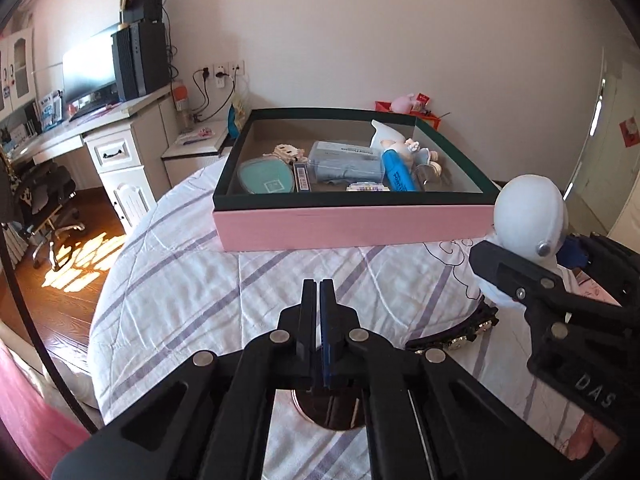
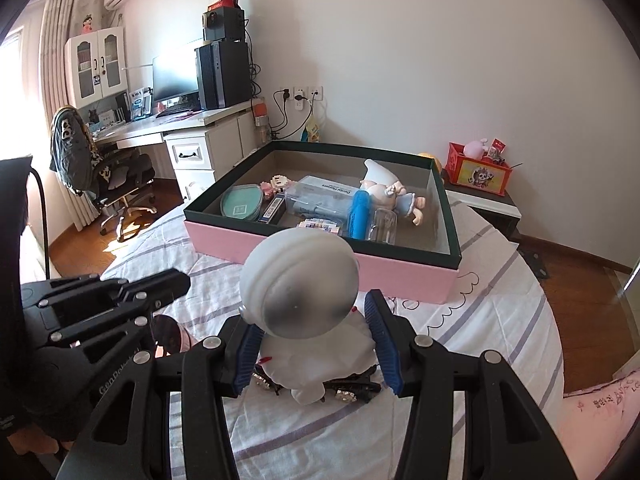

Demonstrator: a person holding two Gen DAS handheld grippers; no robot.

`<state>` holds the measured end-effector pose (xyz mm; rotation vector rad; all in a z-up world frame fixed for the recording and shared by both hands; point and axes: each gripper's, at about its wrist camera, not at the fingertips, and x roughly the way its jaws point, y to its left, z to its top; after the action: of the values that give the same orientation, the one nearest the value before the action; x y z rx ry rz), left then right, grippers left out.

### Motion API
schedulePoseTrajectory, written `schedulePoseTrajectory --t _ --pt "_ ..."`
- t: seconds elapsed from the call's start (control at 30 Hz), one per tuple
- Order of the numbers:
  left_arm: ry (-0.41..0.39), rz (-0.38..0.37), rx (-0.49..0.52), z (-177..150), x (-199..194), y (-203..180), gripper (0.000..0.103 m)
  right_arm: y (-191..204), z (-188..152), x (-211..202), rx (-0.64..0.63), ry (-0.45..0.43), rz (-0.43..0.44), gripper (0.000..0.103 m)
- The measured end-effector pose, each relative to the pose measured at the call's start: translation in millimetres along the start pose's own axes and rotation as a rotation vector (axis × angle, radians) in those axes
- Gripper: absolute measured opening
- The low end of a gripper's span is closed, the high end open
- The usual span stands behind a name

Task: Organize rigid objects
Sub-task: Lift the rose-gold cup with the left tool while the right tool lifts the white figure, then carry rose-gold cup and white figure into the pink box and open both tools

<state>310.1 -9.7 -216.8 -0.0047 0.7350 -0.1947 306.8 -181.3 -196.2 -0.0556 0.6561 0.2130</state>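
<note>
Bed (image 2: 500, 320): astronaut figure (image 2: 304, 292) clamped between right tool (image 2: 316, 344) pads.

Both tools are black plastic. The left gripper (image 1: 320, 292) has flat bars joined by round silver rivets, with one dark blue pad. The right gripper (image 2: 316, 344) carries ribbed blue pads on its fingers (image 2: 382, 344). Raised white letters mark the right gripper's body at 4 o'clock in the left view.

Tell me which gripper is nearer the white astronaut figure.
Right. The right gripper is clamped around the astronaut figure; the left gripper is shut and empty, off to its side.
</note>
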Motion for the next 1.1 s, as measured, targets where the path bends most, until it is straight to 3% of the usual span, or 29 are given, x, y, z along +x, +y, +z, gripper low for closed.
schedulePoseTrajectory --t 0.03,0.13,0.23,0.33,0.43,0.73,0.93,1.1 --pt "-0.001 -0.001 -0.017 -3 1 3 0.013 -1 0 1 0.001 0.001 0.001 0.051" --pt "-0.016 0.006 -0.045 -12 0 9 0.079 -2 -4 8 0.011 0.019 0.014 0.051" --pt "-0.007 -0.03 -0.063 -22 4 10 0.083 -3 -10 15 0.019 0.037 0.022 0.051" --pt "0.061 -0.013 -0.018 -31 20 0 0.079 -7 -13 19 0.036 0.05 0.026 0.051" --pt "0.097 -0.023 -0.013 -35 29 -2 0.048 -6 -14 18 0.032 0.05 0.028 0.051" --pt "0.02 -0.019 0.018 -12 14 -10 0.047 -6 -10 14 0.019 0.036 0.032 0.051" --pt "-0.054 -0.029 0.07 39 10 -16 0.047 -11 13 15 -0.009 0.003 0.015 0.051" --pt "-0.053 -0.009 0.088 89 39 -14 0.047 -23 52 32 -0.038 -0.029 -0.022 0.051"
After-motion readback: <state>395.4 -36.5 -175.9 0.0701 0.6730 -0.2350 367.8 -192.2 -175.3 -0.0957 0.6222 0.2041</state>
